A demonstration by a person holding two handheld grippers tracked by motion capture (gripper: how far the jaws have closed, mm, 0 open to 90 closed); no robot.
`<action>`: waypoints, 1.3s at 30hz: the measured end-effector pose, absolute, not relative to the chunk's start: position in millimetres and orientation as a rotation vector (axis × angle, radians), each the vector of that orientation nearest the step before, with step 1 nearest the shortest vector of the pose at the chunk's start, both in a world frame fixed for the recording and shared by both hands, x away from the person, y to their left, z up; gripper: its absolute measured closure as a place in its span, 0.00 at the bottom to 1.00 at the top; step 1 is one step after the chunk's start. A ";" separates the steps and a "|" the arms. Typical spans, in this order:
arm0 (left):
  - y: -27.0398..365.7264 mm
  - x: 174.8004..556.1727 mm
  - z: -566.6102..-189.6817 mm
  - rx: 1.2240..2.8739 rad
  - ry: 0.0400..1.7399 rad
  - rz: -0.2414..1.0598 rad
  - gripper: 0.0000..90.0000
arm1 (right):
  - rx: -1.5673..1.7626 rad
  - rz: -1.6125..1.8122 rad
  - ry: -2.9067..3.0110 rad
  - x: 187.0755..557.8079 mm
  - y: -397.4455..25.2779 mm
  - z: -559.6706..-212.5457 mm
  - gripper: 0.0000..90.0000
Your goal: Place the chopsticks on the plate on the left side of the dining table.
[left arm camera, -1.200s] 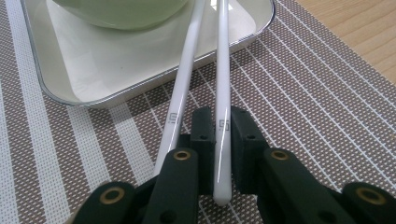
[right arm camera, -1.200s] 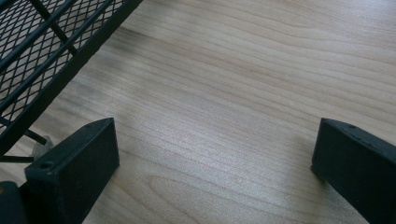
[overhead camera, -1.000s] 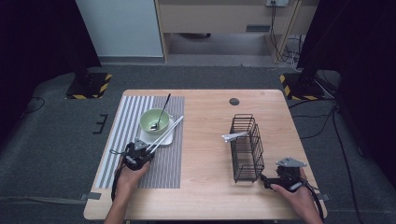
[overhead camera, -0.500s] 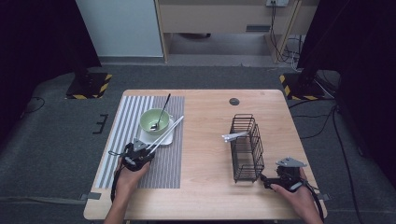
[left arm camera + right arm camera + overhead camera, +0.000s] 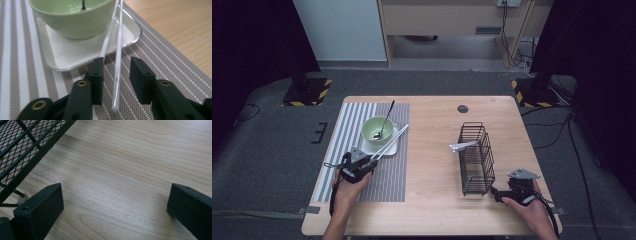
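While the wooden table (image 5: 437,150) carries everything, its middle stretch between the striped placemat (image 5: 339,145) on the left and the black wire basket (image 5: 476,157) on the right lies bare, and a broad bare strip runs along the near edge between the two hands. The placemat reaches from the far left part of the table nearly to the near edge. The basket stands upright right of centre, its near end just beside the right gripper (image 5: 501,194), and a white utensil (image 5: 463,146) pokes out of its left side. On the far part of the placemat sits a white square tray (image 5: 62,53) carrying a green bowl (image 5: 377,129) with a dark spoon (image 5: 387,118) leaning in it. Two white chopsticks (image 5: 117,67) slant from the tray's right rim, beside the bowl, down onto the placemat toward the near left. The left gripper (image 5: 116,73) rests low on the placemat with its fingers parted, one chopstick lying in the gap between them and the other against the left finger's tip. The right gripper sits near the table's near right corner, fingers spread wide over bare wood.
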State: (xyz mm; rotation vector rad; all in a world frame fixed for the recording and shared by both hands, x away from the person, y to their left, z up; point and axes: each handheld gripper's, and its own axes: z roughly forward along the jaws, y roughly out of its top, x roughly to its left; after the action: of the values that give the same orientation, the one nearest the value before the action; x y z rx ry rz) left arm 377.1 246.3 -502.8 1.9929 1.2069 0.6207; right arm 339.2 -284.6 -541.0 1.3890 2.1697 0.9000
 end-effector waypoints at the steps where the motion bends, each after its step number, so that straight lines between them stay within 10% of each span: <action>1: 247.3 375.9 -500.4 1.976 1.206 0.637 0.68 | 1.389 0.900 2.170 339.2 -284.6 -541.0 0.01; 14: 264.9 363.2 -497.7 1.880 1.287 0.671 0.43 | 1.387 0.901 2.171 339.3 -284.8 -541.1 0.01; 39: 251.3 375.4 -523.8 2.037 1.271 0.672 0.43 | 1.387 0.901 2.172 339.3 -284.8 -541.1 0.01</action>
State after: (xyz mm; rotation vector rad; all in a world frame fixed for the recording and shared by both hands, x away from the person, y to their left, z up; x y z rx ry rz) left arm 375.4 251.3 -523.8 2.0374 1.2711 0.6720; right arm 339.3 -284.8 -541.1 1.3870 2.1716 0.9008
